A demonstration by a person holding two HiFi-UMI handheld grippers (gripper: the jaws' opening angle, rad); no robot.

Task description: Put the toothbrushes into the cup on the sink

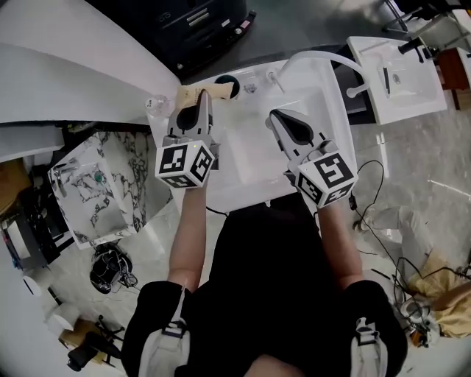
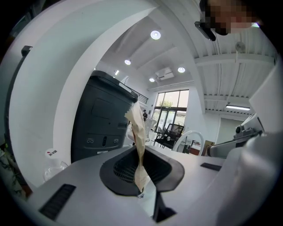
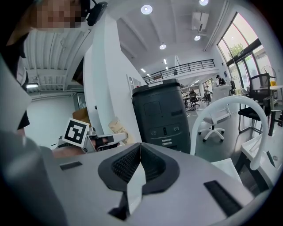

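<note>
My left gripper (image 1: 197, 99) hangs over the back left corner of the white sink (image 1: 254, 188), shut on a beige paper-wrapped toothbrush (image 1: 200, 93). In the left gripper view the wrapper (image 2: 139, 145) stands up from between the pinched jaws of the left gripper (image 2: 140, 187). A dark round cup (image 1: 227, 86) sits on the sink rim just right of the wrapper. My right gripper (image 1: 284, 119) hovers over the basin's right side, shut with nothing in it; the right gripper (image 3: 140, 154) has its pads touching. The right gripper view also catches the wrapped toothbrush (image 3: 116, 127) at left.
A white arched faucet (image 1: 324, 58) stands at the sink's back right. A dark grey cabinet (image 1: 200, 20) is behind the sink. A marble-patterned basin (image 1: 97, 185) lies at left, another white sink (image 1: 397, 77) at upper right. Cables (image 1: 375, 191) trail on the floor.
</note>
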